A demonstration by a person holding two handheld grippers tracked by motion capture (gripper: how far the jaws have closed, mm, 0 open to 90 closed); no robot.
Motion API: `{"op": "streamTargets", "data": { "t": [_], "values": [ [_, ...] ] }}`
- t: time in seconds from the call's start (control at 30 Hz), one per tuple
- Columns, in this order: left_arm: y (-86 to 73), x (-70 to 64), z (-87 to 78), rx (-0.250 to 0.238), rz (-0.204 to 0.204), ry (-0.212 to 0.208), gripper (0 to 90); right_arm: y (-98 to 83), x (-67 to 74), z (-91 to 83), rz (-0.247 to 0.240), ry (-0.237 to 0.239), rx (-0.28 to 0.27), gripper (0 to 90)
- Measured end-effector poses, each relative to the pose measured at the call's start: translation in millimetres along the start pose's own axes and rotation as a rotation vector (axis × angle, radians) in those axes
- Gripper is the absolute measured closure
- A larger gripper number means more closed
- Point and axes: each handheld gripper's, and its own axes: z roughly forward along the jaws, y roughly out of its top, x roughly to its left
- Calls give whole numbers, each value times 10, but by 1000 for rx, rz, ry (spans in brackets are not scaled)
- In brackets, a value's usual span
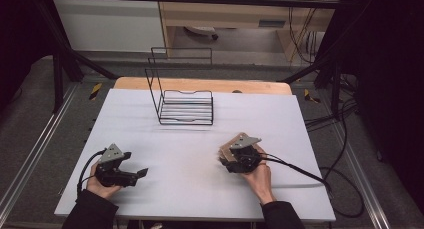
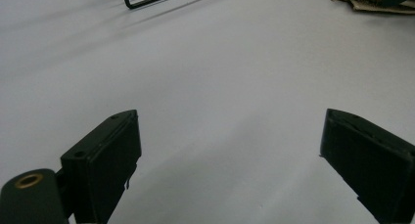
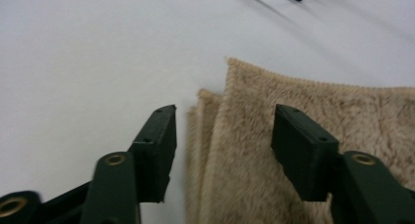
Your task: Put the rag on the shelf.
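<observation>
I've got the right gripper point(image 3: 222, 141) open over the folded towel point(image 3: 342, 121), soft and floppy, best pinched at its stacked edge; left gripper point(image 2: 230, 150) idles open.

overhead forward-down, two close table-level views

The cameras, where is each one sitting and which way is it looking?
High view: sits above the person's side, looking forward and down on the white table; shows both forearms, the left tool, the right tool and a black wire rack.
Left tool view: rides on the left tool, looking low across the table between its open jaws.
Right tool view: rides on the right tool, looking at a folded beige towel.
Shared: the towel and a rack corner appear in both tool views.
</observation>
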Motion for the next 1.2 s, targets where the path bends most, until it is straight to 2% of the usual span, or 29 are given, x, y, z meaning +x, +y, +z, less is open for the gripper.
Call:
{"op": "streamTargets", "data": {
  "t": [0.13,0.2,0.3,0.53,0.6,0.63,0.67,0.7,0.73,0.8,0.83,0.93,1.1,1.2],
  "values": [
    [2,-1,-3,-2,0,1,77,11,-4,94,-10,-33,14,424],
    [3,-2,-3,-3,0,1,77,22,-16,122,-36,-63,23,499],
    [4,-6,-2,-2,1,1,77,37,-51,127,-33,-84,27,588],
    [2,-4,3,-1,0,-1,77,53,-59,119,-30,-63,26,594],
    [2,-7,6,0,-2,-1,77,67,-63,104,-16,-41,14,585],
    [3,-8,6,0,-2,-2,77,78,-51,100,6,-4,-7,561],
    [3,-9,5,0,-1,-2,77,78,-51,100,6,-4,-7,561],
    [4,-7,5,-1,1,-1,77,81,-21,126,-22,-19,21,542],
    [3,-8,6,0,-2,-2,77,81,-21,126,-22,-19,21,542],
    [2,-9,5,0,0,-1,77,68,3,168,-60,-42,34,537],
    [2,-10,2,0,2,-1,77,67,2,175,-63,-48,30,545],
    [2,-9,1,0,1,-1,77,81,-34,187,-41,-63,35,638],
    [2,-11,-1,0,2,-1,77,87,-36,194,-29,-77,40,670],
    [3,-17,0,2,4,-2,77,99,-33,188,-17,-91,56,746]
  ]
}}
